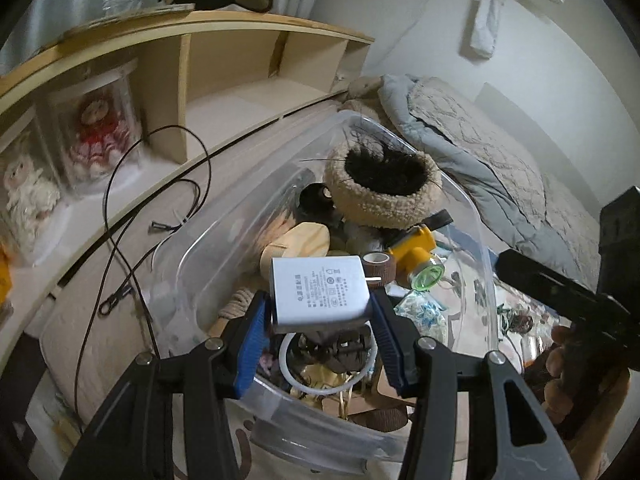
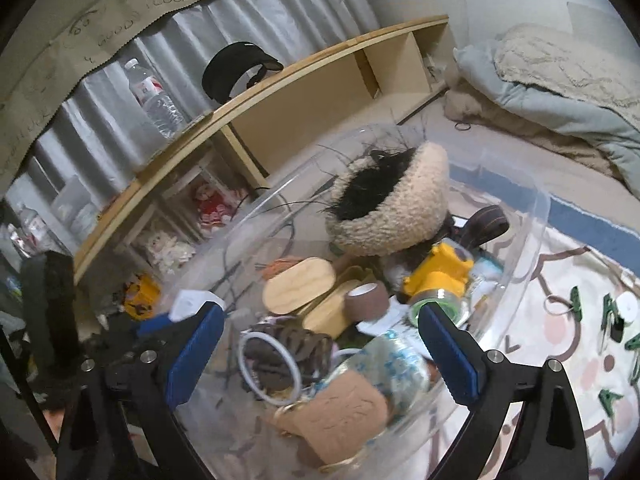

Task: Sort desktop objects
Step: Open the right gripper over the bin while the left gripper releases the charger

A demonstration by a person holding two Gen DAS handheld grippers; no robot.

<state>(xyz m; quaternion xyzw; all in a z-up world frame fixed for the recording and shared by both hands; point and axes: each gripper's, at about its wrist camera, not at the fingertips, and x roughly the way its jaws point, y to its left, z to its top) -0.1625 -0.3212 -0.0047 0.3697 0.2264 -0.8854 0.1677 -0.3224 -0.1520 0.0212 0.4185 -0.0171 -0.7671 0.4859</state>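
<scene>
- The left tool (image 1: pixel 320 312) grips a white power adapter (image 1: pixel 319 292) between its blue pads (image 1: pixel 253 344), holding it above a clear plastic bin (image 1: pixel 478 224) crowded with small objects.
- The adapter's printed label faces the left wrist camera, and its metal prongs (image 1: pixel 374 279) point to the right.
- The right tool (image 2: pixel 320 356) stands wide apart with nothing between its blue pads (image 2: pixel 450 356), poised over the near end of the same bin (image 2: pixel 536 240).
- Inside the bin, a beige fuzzy hat with a dark furry lining (image 1: pixel 382 188) sits at the far end, tipped on its side.
- In front of the hat lie a yellow toy-like object (image 1: pixel 414 250), a roll of brown tape (image 1: pixel 380 266) and a pale wooden oval piece (image 1: pixel 296 246).
- A white ring (image 2: pixel 269 366) rests around dark items near the bin's close wall, beside a brown leathery piece (image 2: pixel 344 412).
- A thin dark cord with a metal clasp (image 1: pixel 116 296) trails over the surface to the left of the bin.
- A wooden shelf (image 1: pixel 224 56) behind holds dolls in clear cases (image 1: pixel 98 128); a water bottle (image 2: pixel 154 98) and a black visor (image 2: pixel 236 70) stand on top.
- A blue-grey quilt (image 1: pixel 472 152) lies crumpled on the bed beyond.
- Green clips (image 2: pixel 608 320) are scattered on a patterned mat to the right of the bin.
</scene>
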